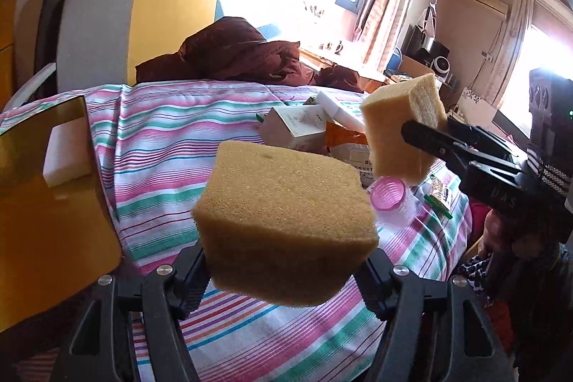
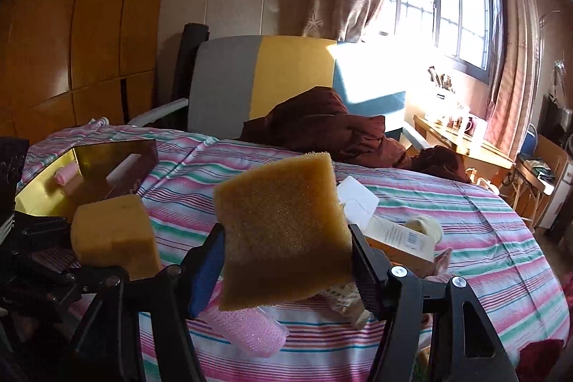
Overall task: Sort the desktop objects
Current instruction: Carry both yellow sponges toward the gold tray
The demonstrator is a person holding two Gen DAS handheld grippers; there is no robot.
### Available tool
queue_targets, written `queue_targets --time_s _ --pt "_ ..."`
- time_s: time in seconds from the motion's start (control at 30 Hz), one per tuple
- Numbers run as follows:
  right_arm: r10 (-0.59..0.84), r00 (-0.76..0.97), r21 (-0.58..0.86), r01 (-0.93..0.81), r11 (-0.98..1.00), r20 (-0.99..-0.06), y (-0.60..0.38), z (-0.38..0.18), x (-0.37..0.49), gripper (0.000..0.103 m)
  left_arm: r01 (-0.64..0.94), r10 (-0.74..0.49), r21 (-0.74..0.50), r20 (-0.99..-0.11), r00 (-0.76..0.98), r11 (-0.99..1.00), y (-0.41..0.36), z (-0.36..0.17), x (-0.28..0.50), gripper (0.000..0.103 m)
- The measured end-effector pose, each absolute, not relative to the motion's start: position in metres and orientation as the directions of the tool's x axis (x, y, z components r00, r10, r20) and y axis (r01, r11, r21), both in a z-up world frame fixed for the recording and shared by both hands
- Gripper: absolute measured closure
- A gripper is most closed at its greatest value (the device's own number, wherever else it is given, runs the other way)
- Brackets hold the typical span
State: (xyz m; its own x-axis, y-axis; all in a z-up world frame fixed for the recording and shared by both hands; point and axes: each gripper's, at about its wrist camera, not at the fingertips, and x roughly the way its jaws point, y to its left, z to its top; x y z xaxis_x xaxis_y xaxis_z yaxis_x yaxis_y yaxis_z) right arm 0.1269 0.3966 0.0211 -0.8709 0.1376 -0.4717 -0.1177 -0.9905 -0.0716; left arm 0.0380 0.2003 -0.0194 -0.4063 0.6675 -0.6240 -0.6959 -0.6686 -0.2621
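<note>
Clamping a thick tan foam sponge block between its black fingers, the left gripper holds it above the pink-and-green striped cloth. To its right, the right gripper pinches a second tan sponge upright. Only the right wrist view shows a pink mesh hair roller lying beneath (its far end hidden). Far left sits a glossy yellow tray holding a white foam block.
</note>
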Motion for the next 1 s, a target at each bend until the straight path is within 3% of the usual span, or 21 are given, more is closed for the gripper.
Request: queue_targets --time_s 0.1,0.2,0.23,0.57,0.67,0.77,0.87,1.0 --pt "0.115 -0.866 -0.025 -0.117 -0.993 -0.487 0.394 0.011 0.118 0.037 -0.676 0.66 -0.268 -0.62 -0.424 -0.686 0.188 -0.016 0.038 0.032" --pt "-0.074 -0.891 0.257 -0.049 -0.965 -0.449 0.417 0.011 0.117 0.037 -0.657 0.655 -0.278 -0.615 -0.438 -0.7 0.176 -0.013 0.037 0.032" --pt "-0.073 -0.894 0.279 -0.06 -0.958 -0.442 0.42 0.012 0.115 0.037 -0.652 0.656 -0.284 -0.613 -0.44 -0.703 0.173 -0.013 0.036 0.032" --pt "0.023 -0.877 0.277 -0.176 -0.945 -0.479 0.43 0.002 0.102 0.037 -0.642 0.655 -0.293 -0.613 -0.443 -0.709 0.164 -0.012 0.037 0.032" --pt "-0.031 -0.884 0.356 -0.156 -0.921 -0.466 0.442 -0.001 0.106 0.037 -0.644 0.652 -0.286 -0.614 -0.445 -0.709 0.164 -0.012 0.038 0.032" --pt "-0.217 -0.902 0.599 -0.055 -0.799 -0.372 0.463 -0.011 0.11 0.037 -0.646 0.649 -0.28 -0.616 -0.447 -0.71 0.163 -0.011 0.04 0.032" --pt "-0.037 -0.886 0.455 -0.201 -0.867 -0.461 0.461 -0.009 0.108 0.037 -0.642 0.646 -0.279 -0.618 -0.449 -0.714 0.161 -0.011 0.041 0.032" --pt "-0.096 -0.9 0.528 -0.16 -0.834 -0.425 0.464 -0.012 0.112 0.037 -0.639 0.642 -0.28 -0.623 -0.447 -0.717 0.161 -0.012 0.041 0.032"
